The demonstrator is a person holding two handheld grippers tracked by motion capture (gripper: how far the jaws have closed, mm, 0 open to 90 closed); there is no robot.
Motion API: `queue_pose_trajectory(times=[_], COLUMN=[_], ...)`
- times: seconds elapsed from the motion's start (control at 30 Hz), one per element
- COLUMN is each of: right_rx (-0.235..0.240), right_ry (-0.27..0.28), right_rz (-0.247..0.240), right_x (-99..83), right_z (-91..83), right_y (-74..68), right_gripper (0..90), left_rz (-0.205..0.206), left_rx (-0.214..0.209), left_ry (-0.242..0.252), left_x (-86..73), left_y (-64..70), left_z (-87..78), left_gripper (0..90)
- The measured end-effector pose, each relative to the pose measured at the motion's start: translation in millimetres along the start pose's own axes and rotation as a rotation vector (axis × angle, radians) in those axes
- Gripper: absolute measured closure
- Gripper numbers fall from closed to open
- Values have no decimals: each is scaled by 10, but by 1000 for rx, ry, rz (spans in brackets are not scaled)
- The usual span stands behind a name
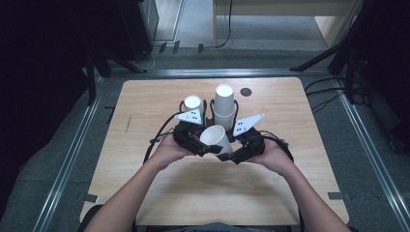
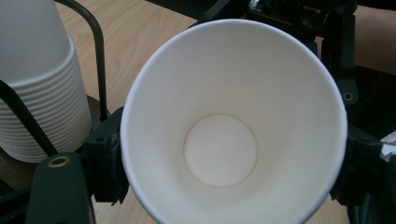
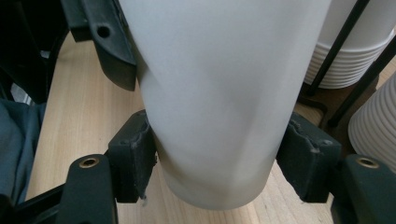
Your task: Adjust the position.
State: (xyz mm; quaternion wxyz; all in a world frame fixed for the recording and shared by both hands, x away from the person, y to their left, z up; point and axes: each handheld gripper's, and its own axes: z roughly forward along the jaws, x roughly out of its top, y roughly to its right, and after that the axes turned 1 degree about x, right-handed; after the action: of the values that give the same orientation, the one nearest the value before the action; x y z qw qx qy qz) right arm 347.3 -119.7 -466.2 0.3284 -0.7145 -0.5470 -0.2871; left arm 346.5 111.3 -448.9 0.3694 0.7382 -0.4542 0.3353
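Gripping the same white paper cup [image 1: 216,139] from two sides, both tools are clenched on it: the left gripper [image 1: 205,150] has its jaws pressed against the cup's upper wall near the rim, as the left gripper view shows with the open mouth of the cup [image 2: 233,121] facing the camera and black pads touching its outside on either side, while the right gripper [image 1: 225,155] clamps the cup lower down, near its base, where the right gripper view shows the cup [image 3: 219,93] squeezed between two black pads with its wall slightly dented. In the high view the cup is tilted, its mouth turned toward the person's left and upward, and it is held just above the wooden table [image 1: 145,159], near the middle of the tabletop. The person's left hand [image 1: 167,151] and right hand [image 1: 275,155] hold the tools on either side of the cup, with cables looping out behind them. Just beyond the cup stand two stacks of white cups in a black wire holder: a taller stack [image 1: 225,104] directly behind the cup, and a shorter stack [image 1: 192,104] behind and to the left of it. A small dark round spot [image 1: 246,92] lies on the table beyond the cup, just right of the taller stack.
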Motion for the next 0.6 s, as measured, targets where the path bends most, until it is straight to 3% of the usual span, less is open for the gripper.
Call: queue_pose_trajectory(times=[0.3, 0.37, 0.57, 0.6], right_rx=[-4, -20, -38, -59], right_ry=[-24, -23, -28, -40], right_rz=[12, 25, 42, 39], right_x=[-15, -21, -37, -55], right_z=[17, 25, -6, -11], right_y=[-3, -4, -9, -18], right_gripper=[330, 245, 224, 223], left_rz=[35, 42, 46, 45], left_rx=[16, 30, 58, 61], left_ry=[-41, -54, -88, -102], left_x=[12, 16, 2, -5], left_y=[24, 28, 5, -2], left_z=[18, 16, 0, -7], left_gripper=[249, 250, 249, 249])
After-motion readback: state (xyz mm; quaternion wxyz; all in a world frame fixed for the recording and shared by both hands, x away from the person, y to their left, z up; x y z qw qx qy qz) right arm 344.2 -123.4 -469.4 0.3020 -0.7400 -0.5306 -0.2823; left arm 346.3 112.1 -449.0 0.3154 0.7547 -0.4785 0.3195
